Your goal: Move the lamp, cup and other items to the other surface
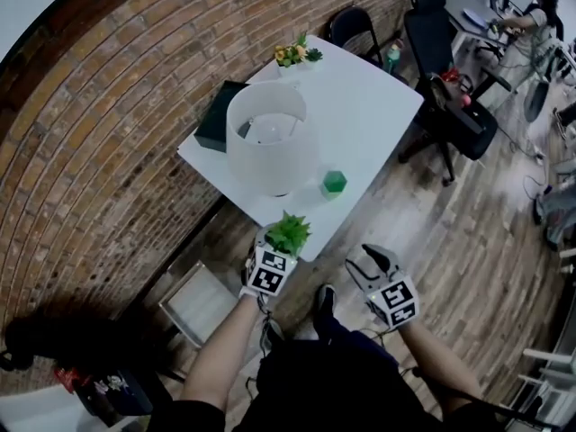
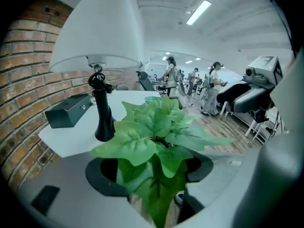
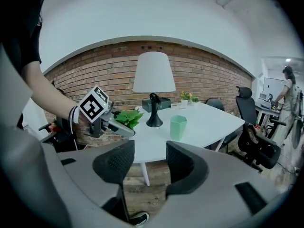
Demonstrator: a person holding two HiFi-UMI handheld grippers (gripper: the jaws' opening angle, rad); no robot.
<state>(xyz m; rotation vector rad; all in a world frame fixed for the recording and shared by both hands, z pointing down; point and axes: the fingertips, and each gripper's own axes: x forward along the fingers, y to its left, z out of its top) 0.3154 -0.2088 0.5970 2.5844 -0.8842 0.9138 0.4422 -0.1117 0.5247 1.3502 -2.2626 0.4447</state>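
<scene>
My left gripper (image 1: 282, 246) is shut on a small green leafy plant (image 1: 289, 233) at the near edge of the white table (image 1: 378, 106). In the left gripper view the plant's leaves (image 2: 156, 127) fill the space between the jaws. The white-shaded lamp (image 1: 268, 138) on its black stem stands just beyond, and the green cup (image 1: 334, 183) is to its right. My right gripper (image 1: 378, 261) hangs over the wooden floor short of the table, open, with nothing between its fingers (image 3: 114, 163). From there the lamp (image 3: 153, 72) and cup (image 3: 178, 127) sit straight ahead.
A black box (image 1: 216, 120) and a small pot of flowers (image 1: 295, 54) lie at the table's far side by the brick wall. Black office chairs (image 1: 441, 52) stand to the right of the table. A grey frame (image 1: 200, 302) sits on the floor at its near left.
</scene>
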